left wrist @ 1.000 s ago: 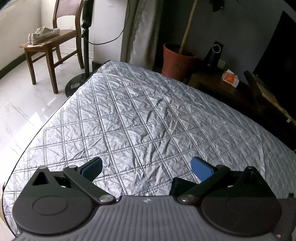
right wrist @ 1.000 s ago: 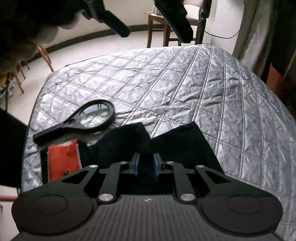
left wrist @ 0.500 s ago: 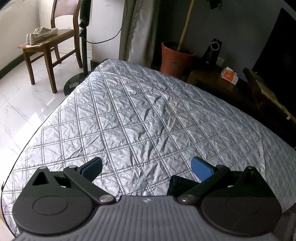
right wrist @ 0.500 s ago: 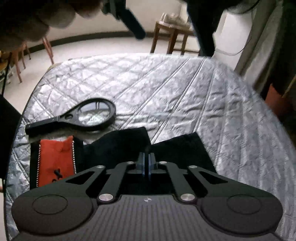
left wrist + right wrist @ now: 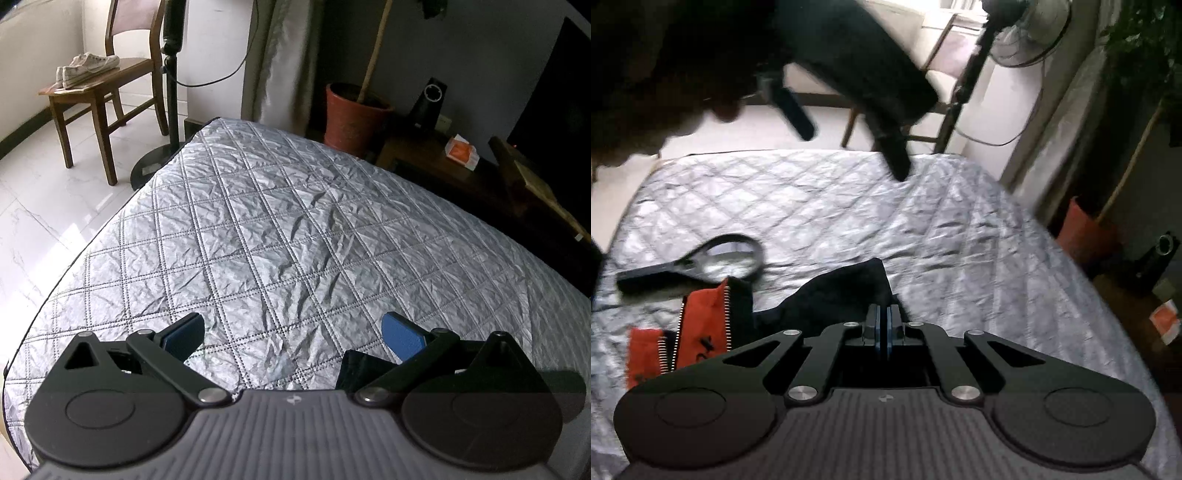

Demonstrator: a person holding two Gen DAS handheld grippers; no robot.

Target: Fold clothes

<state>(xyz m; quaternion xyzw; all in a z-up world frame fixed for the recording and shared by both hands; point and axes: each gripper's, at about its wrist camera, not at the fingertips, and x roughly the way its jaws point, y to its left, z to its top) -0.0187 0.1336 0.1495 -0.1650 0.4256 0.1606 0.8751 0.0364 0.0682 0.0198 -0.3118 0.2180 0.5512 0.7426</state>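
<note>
A black garment (image 5: 834,295) with an orange lining (image 5: 701,328) and a zipper lies on the silver quilted cover (image 5: 960,240). My right gripper (image 5: 884,325) is shut on a fold of it, and the cloth peaks up just ahead of the pads. In the left wrist view my left gripper (image 5: 293,328) hangs open over the bare quilt (image 5: 277,221), nothing between its blue pads; a dark corner of the garment (image 5: 354,373) shows under its right finger. The right wrist view shows the left gripper (image 5: 849,140) blurred at the top, above the cover.
A black magnifying glass (image 5: 716,258) lies on the cover left of the garment. Beyond the far edge stand a wooden chair with white shoes (image 5: 88,70), a fan stand (image 5: 171,92), a terracotta pot (image 5: 354,118) and dark wooden furniture (image 5: 443,162).
My right gripper closed on the black cloth, then rose and tilted, pulling the fold up. The left gripper stayed open in the same place.
</note>
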